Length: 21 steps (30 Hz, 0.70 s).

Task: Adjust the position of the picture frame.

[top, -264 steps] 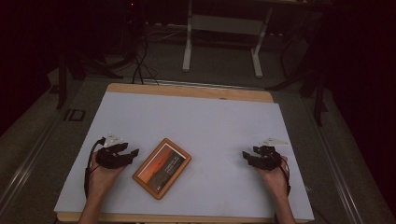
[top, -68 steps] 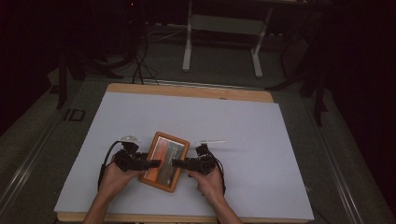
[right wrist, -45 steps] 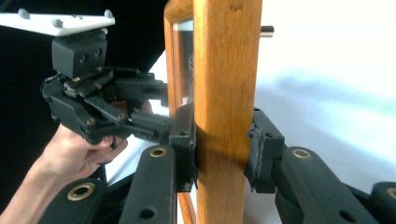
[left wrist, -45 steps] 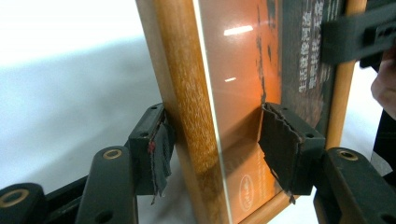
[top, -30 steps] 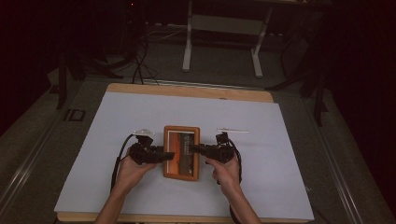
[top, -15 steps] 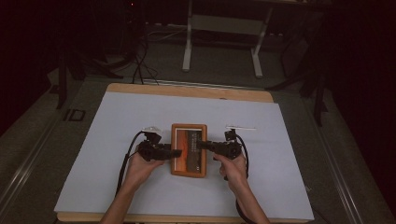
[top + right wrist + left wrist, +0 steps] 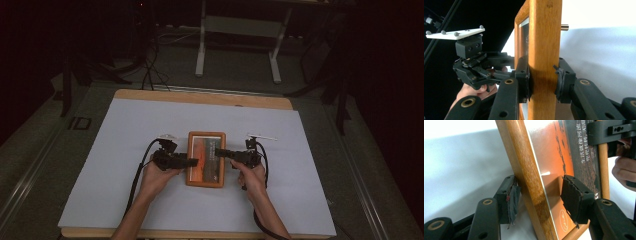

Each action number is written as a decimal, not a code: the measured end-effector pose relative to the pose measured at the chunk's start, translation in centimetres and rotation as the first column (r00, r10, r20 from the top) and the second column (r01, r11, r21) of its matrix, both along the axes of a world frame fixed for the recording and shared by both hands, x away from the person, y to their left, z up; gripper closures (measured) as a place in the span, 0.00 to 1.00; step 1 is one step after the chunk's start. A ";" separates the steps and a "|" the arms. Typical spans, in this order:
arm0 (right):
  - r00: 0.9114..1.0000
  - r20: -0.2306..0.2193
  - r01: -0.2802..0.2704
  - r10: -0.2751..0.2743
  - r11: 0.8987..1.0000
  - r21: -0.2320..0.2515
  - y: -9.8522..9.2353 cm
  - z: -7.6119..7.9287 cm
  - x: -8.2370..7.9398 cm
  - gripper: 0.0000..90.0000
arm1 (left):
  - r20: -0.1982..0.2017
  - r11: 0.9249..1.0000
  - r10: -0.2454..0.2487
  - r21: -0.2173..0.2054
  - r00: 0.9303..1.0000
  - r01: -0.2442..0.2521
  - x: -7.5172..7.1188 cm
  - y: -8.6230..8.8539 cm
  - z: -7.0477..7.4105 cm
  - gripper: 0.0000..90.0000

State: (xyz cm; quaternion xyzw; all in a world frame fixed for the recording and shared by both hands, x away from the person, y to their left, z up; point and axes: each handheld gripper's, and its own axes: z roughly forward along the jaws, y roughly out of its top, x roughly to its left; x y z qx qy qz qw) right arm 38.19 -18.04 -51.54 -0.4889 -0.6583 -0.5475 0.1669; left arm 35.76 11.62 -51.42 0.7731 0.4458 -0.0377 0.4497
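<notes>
Left tool [image 7: 192, 161] and right tool [image 7: 220, 152] meet the wooden picture frame [image 7: 206, 159] from opp. sides in the high view; frame sits mid-desk [image 7: 125, 130] on white paper, long axis running away from the person, tools across its short axis.

Left gripper view: left tool [image 7: 539, 197] jaws straddle one long rail, pads seem touching, grip likely but not certain.

Right gripper view: right tool [image 7: 541, 77] clamped on the other rail, frame [image 7: 545, 50] edge-on, prob. lifted. Both hands equally near; next move needs both together.
</notes>
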 end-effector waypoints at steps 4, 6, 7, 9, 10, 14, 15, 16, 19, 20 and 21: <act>1.000 -0.018 0.008 -0.008 1.000 0.003 0.0 -0.4 0.4 0.75 | -0.006 1.000 0.007 0.005 1.000 -0.007 0.1 -0.1 -0.2 0.53; 0.999 -0.030 0.016 -0.016 1.000 -0.006 0.1 -0.8 0.7 0.73 | -0.012 1.000 0.013 0.009 1.000 -0.013 0.2 -0.1 -0.3 0.53; 0.999 -0.035 0.017 -0.017 1.000 -0.007 0.1 -0.9 0.8 0.73 | -0.015 1.000 0.013 0.010 1.000 -0.013 0.3 -0.1 -0.4 0.53; 0.999 -0.041 0.022 -0.023 1.000 -0.016 0.1 -1.1 0.9 0.71 | -0.018 1.000 0.018 0.009 1.000 -0.018 0.3 -0.2 -0.5 0.53; 0.999 -0.041 0.022 -0.023 1.000 -0.016 0.1 -1.1 0.9 0.71 | -0.018 1.000 0.018 0.009 1.000 -0.018 0.3 -0.2 -0.5 0.53; 0.998 -0.053 0.030 -0.032 0.998 -0.049 0.2 -1.5 1.2 0.67 | -0.024 1.000 0.027 0.016 0.999 -0.026 0.4 -0.4 -0.7 0.53; 0.998 -0.052 0.030 -0.033 0.998 -0.058 0.3 -1.5 1.2 0.66 | -0.026 0.999 0.029 0.020 0.999 -0.028 0.4 -0.4 -0.7 0.53; 0.998 -0.050 0.031 -0.035 0.997 -0.070 0.3 -1.5 1.3 0.66 | -0.026 0.999 0.029 0.020 0.999 -0.028 0.4 -0.4 -0.7 0.53; 0.998 -0.055 0.034 -0.039 0.996 -0.083 0.4 -1.7 1.3 0.65 | -0.031 0.999 0.031 0.028 0.999 -0.030 0.6 -0.4 -0.8 0.53; 0.998 -0.055 0.035 -0.040 0.996 -0.087 0.4 -1.7 1.4 0.64 | -0.032 0.999 0.032 0.028 0.999 -0.032 0.6 -0.4 -0.9 0.53; 0.998 -0.057 0.033 -0.039 0.995 -0.091 0.4 -1.8 1.4 0.64 | -0.033 0.999 0.033 0.028 0.999 -0.032 0.6 -0.5 -0.9 0.53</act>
